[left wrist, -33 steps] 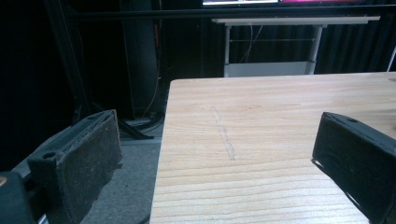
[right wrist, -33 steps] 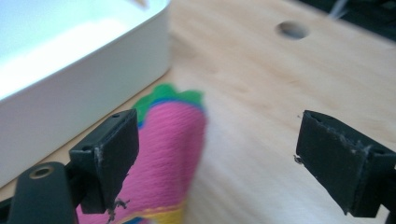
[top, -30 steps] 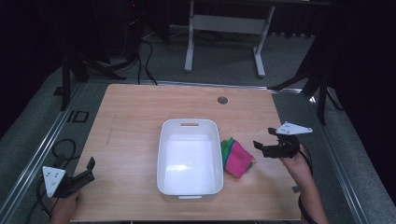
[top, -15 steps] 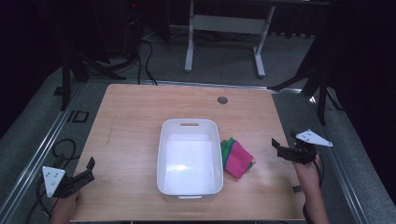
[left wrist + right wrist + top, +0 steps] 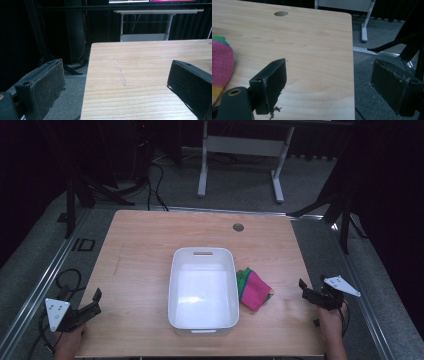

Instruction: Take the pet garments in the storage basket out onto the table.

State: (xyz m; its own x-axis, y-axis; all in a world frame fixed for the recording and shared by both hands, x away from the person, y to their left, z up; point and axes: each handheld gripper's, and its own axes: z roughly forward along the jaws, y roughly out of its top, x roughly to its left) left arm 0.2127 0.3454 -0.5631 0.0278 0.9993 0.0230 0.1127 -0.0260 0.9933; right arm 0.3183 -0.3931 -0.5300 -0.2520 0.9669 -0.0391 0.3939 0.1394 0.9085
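A white plastic tub (image 5: 203, 289) sits empty in the middle of the wooden table (image 5: 145, 245). Against its right side lies a folded knitted cloth (image 5: 254, 288), pink with green and yellow edges; its pink edge also shows at the left of the right gripper view (image 5: 220, 65). My right gripper (image 5: 306, 291) (image 5: 328, 85) is open at the table's right edge, apart from the cloth, nothing between its jaws. At the table's front left corner my left gripper (image 5: 95, 301) (image 5: 117, 87) stands open and empty, straddling the table's left edge.
A round cable hole (image 5: 238, 227) (image 5: 281, 13) marks the table's far right part. Grey floor, metal rails and black stand legs (image 5: 345, 222) surround the table. A white desk frame (image 5: 240, 150) stands beyond the far edge.
My right gripper has drawn back to the right and toward the front, away from the cloth, out to the table's right edge. The left gripper has stayed put.
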